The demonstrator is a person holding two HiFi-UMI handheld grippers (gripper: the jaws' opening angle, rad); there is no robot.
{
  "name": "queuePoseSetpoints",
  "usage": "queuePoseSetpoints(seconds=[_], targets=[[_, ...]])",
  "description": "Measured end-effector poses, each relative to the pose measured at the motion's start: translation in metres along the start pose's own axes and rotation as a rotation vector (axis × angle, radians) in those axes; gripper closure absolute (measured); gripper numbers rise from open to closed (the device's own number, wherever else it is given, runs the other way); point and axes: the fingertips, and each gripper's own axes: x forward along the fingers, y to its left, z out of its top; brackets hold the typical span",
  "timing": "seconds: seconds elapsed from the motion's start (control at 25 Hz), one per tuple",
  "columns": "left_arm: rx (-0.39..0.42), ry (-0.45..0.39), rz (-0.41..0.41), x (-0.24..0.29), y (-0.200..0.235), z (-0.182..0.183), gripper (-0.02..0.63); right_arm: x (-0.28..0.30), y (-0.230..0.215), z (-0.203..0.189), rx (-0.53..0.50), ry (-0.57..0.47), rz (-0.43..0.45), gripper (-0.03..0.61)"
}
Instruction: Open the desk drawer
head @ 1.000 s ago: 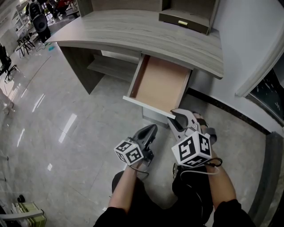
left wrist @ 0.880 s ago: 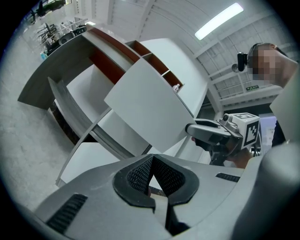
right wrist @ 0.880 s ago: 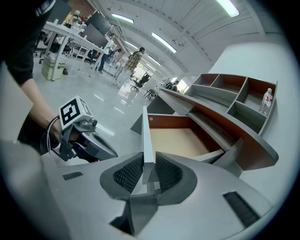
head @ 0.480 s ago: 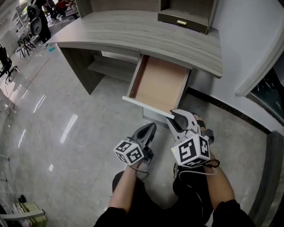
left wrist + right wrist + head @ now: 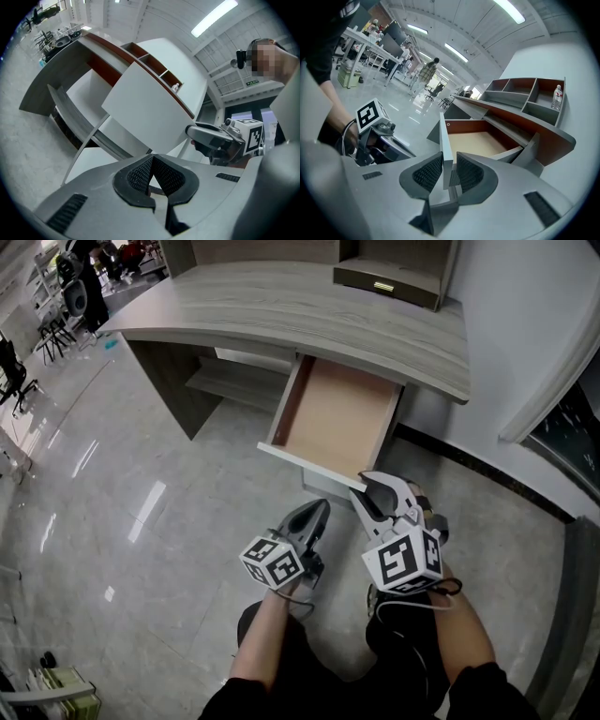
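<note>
The desk drawer (image 5: 337, 418) stands pulled out from under the grey desk top (image 5: 281, 306), and its light wooden inside is empty. My right gripper (image 5: 367, 486) is at the near right end of the white drawer front (image 5: 309, 465). In the right gripper view the front's edge (image 5: 445, 140) stands between the jaws of the right gripper (image 5: 449, 168), which are opening, with a gap showing beside the right pad. My left gripper (image 5: 322, 508) hangs shut and empty just short of the drawer front. The left gripper (image 5: 152, 161) looks up at the drawer's underside (image 5: 140, 112).
A shelf unit (image 5: 394, 277) sits on the desk's far right corner, next to a white wall (image 5: 525, 324). Open shelves (image 5: 234, 381) lie under the desk, left of the drawer. Polished floor (image 5: 112, 484) stretches to the left. The person's legs are below the grippers.
</note>
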Motion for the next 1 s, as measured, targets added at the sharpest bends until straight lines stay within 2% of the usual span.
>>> queuePoseSetpoints(seconds=[0.76, 1.0], targets=[[0.016, 0.006, -0.003, 0.004, -0.005, 0.003, 0.611, -0.016, -0.005, 0.004, 0.081, -0.059, -0.016, 0.456], [0.082, 0.007, 0.015, 0.0, -0.011, 0.009, 0.611, -0.032, -0.009, 0.008, 0.11, -0.086, -0.057, 0.456]])
